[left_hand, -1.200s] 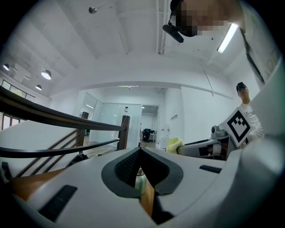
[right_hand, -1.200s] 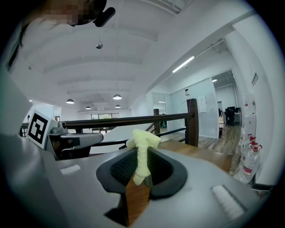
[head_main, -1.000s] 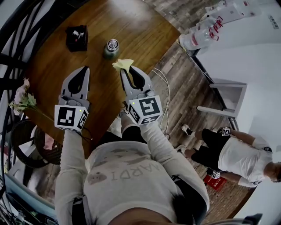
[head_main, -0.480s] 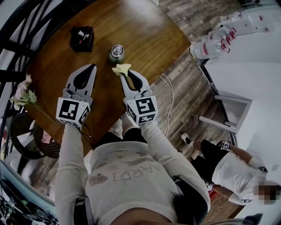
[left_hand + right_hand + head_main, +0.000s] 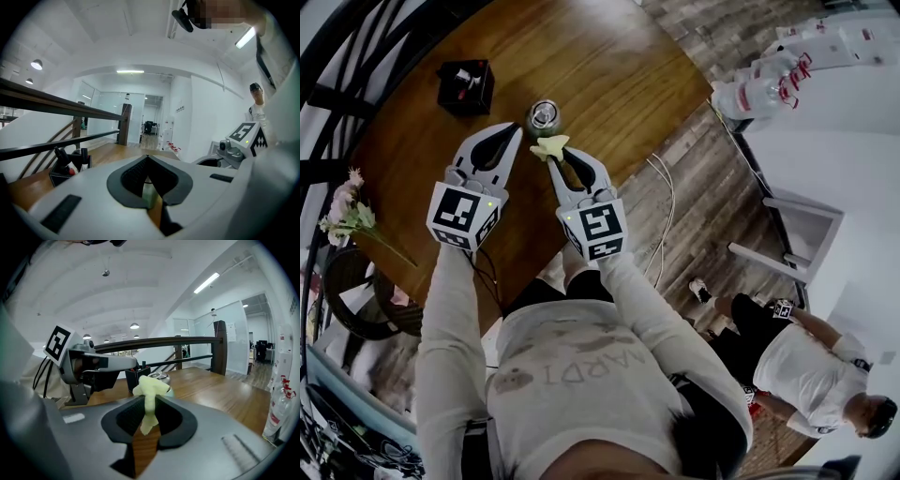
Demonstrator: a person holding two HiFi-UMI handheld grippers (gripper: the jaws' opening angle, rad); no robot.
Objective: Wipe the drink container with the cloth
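A green drink can (image 5: 544,114) stands upright on the round wooden table (image 5: 600,66). My right gripper (image 5: 555,157) is shut on a small pale-yellow cloth (image 5: 550,146), which sits just in front of the can, close to its near side. In the right gripper view the cloth (image 5: 150,391) sticks up between the jaws, with the can's top (image 5: 161,377) right behind it. My left gripper (image 5: 516,129) is shut with nothing in it, its tips just left of the can. A sliver of the green can (image 5: 150,194) shows through the left jaws' gap.
A black pen holder (image 5: 465,85) stands on the table to the can's far left. Flowers (image 5: 349,211) lie at the table's left edge by a dark railing. Water bottles (image 5: 764,82) sit on the floor at right, where a person (image 5: 806,352) crouches.
Both grippers have moved forward towards the can. The cloth in the right gripper has come closer to the can, and the left gripper's tips have drawn up beside it.
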